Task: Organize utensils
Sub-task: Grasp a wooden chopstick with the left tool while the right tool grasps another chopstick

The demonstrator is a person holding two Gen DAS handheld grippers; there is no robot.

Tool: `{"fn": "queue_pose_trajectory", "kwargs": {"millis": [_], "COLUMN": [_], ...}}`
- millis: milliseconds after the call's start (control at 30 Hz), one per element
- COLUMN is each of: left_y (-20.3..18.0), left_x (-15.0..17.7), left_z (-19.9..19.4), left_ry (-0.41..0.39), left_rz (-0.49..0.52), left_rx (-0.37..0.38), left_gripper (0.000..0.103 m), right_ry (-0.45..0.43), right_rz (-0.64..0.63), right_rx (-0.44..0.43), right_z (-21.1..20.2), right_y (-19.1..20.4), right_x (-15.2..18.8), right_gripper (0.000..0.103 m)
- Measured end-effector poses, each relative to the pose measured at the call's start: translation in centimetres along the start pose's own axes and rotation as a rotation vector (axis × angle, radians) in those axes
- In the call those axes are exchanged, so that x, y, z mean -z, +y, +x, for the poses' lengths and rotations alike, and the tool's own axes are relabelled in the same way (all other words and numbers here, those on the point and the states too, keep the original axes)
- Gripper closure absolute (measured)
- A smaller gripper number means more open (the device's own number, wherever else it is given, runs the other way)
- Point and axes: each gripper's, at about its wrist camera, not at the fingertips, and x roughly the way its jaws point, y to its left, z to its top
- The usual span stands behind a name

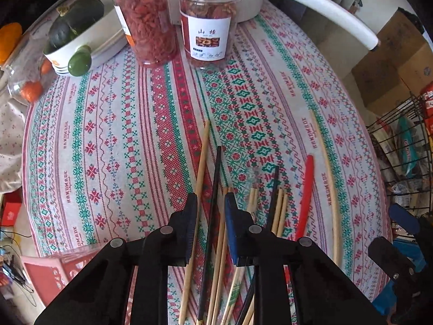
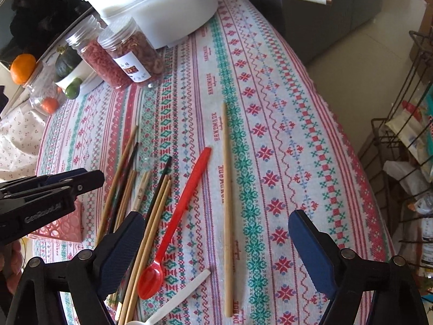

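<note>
Several bamboo and black chopsticks (image 1: 216,230) lie in a loose pile on the patterned tablecloth (image 1: 121,135). My left gripper (image 1: 211,197) hangs just over the pile, pointing steeply down. Its jaws stand narrow, with a black chopstick (image 1: 216,173) showing in the gap; no pad visibly presses on it. A red spoon (image 2: 186,205), a single bamboo chopstick (image 2: 227,211) and a white spoon (image 2: 186,289) lie to the right of the pile. My right gripper (image 2: 216,215) is open wide above the red spoon and the single chopstick, holding nothing.
A pink basket (image 2: 65,224) sits at the table's near left edge. Two jars of dried fruit (image 1: 208,21), a white pot with a long handle (image 2: 162,8) and a bowl of squash (image 1: 81,35) stand at the back. A wire rack (image 2: 400,149) is beyond the table's right edge.
</note>
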Motion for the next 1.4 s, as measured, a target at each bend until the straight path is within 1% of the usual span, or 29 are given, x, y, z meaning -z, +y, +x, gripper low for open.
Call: {"fn": "queue_pose_trajectory", "kwargs": {"millis": [100, 267, 300, 433, 467, 500, 600, 667, 767, 867, 933, 967, 1033, 1133, 1167, 1200, 1300, 1367, 1400], "left_y": [0.5, 0.9, 1.0, 1.4, 1.3, 1.6, 1.8, 2.0, 2.1, 2.2, 2.3, 2.5, 2.8, 3.3, 3.5, 3.7, 4.4, 4.8, 5.0], "left_x": [-0.6, -1.2, -1.3, -1.6, -1.5, -0.9, 0.3, 1.5, 3.4, 5.9, 7.8, 8.8, 10.1, 12.2, 12.8, 13.3, 14.6, 15.4, 15.6], "left_z": [1.3, 2.9, 3.2, 3.9, 3.8, 3.3, 1.5, -0.3, -3.4, -6.7, -8.4, -9.1, -10.5, -11.8, -12.0, -12.2, -12.8, -13.2, -13.1], "left_ry": [0.016, 0.045, 0.053, 0.04, 0.032, 0.02, -0.043, -0.091, -0.175, -0.261, -0.307, -0.329, -0.363, -0.401, -0.411, -0.422, -0.463, -0.484, -0.491], "left_rz": [-0.015, -0.018, -0.017, -0.03, -0.027, -0.024, -0.014, -0.006, 0.015, 0.041, 0.053, 0.052, 0.035, 0.007, 0.0, -0.005, -0.02, -0.02, -0.017], "left_rx": [-0.022, -0.043, -0.045, -0.031, -0.027, -0.023, 0.002, 0.026, 0.05, 0.068, 0.084, 0.095, 0.118, 0.153, 0.162, 0.167, 0.177, 0.177, 0.175], "left_gripper": [0.087, 0.089, 0.089, 0.09, 0.096, 0.096, 0.097, 0.097, 0.097, 0.097, 0.097, 0.097, 0.097, 0.097, 0.097, 0.097, 0.097, 0.097, 0.097], "right_ry": [0.022, 0.035, 0.036, 0.039, 0.04, 0.041, 0.053, 0.057, 0.056, 0.056, 0.046, 0.04, 0.037, 0.047, 0.033, 0.029, 0.023, 0.021, 0.017], "right_rz": [0.018, 0.029, 0.029, 0.033, 0.037, 0.045, 0.077, 0.096, 0.111, 0.116, 0.114, 0.109, 0.095, 0.078, 0.063, 0.045, -0.011, -0.079, -0.117], "right_rx": [-0.012, -0.001, 0.0, 0.003, 0.005, 0.007, 0.003, -0.001, 0.017, 0.032, 0.032, 0.036, 0.048, 0.045, 0.058, 0.074, 0.135, 0.202, 0.241], "right_z": [0.8, 1.3, 1.4, 1.8, 2.0, 2.2, 2.8, 3.3, 3.9, 4.6, 5.1, 5.3, 5.9, 7.0, 7.0, 7.2, 7.7, 8.1, 8.2], "right_y": [-0.6, -1.2, -1.2, -1.3, -1.4, -1.5, -1.8, -2.1, -2.5, -2.6, -2.6, -2.6, -2.5, -2.2, -1.9, -1.6, -0.7, 0.3, 0.7], "right_x": [-0.4, -0.5, -0.5, -0.7, -0.8, -0.9, -1.0, -1.2, -1.3, -1.6, -1.6, -1.7, -1.8, -1.9, -1.9, -1.9, -1.7, -1.3, -1.1], "right_gripper": [0.012, 0.013, 0.013, 0.013, 0.013, 0.013, 0.013, 0.013, 0.013, 0.019, 0.026, 0.028, 0.037, 0.042, 0.043, 0.047, 0.049, 0.056, 0.066]}}
